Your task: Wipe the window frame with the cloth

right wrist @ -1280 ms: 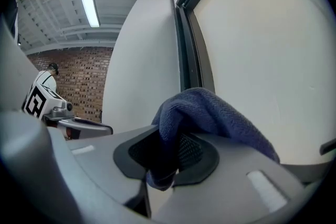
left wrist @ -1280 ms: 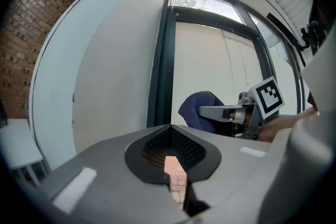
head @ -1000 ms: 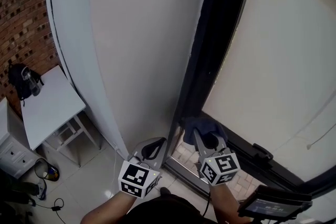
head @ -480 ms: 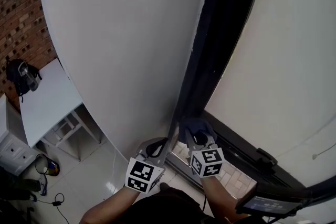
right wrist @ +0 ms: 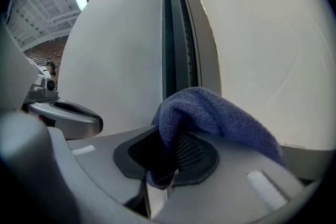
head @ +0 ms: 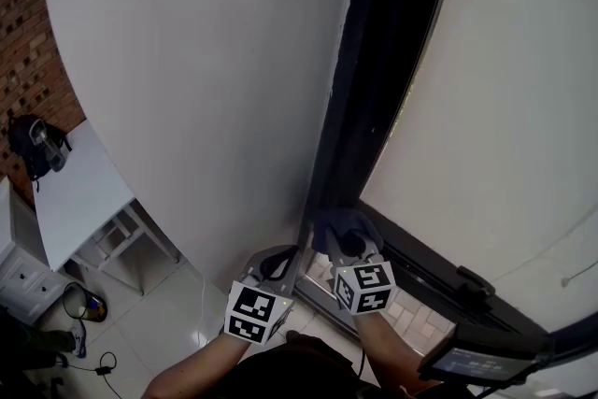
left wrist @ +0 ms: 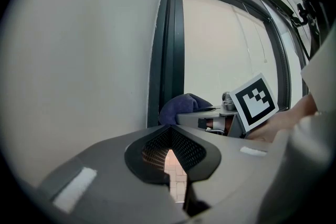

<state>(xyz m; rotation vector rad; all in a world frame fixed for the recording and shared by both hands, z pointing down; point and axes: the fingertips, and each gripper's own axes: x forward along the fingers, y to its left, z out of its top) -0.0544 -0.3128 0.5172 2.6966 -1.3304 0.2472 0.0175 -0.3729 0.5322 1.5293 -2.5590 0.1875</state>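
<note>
Right tool [head: 353, 249] clamps a bunched blue terry cloth [right wrist: 215, 113] at the dark window frame [head: 374, 107]; left tool [head: 280, 261] clenched empty.

The cloth [head: 341, 225] in the right tool [head: 348, 243] lies at the window frame [head: 383, 89]'s base, the left tool [head: 277, 262] just left.

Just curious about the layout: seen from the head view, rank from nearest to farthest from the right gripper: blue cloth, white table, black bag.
1. Blue cloth, clamped in the right gripper.
2. White table, lower left.
3. Black bag, far left.
</note>
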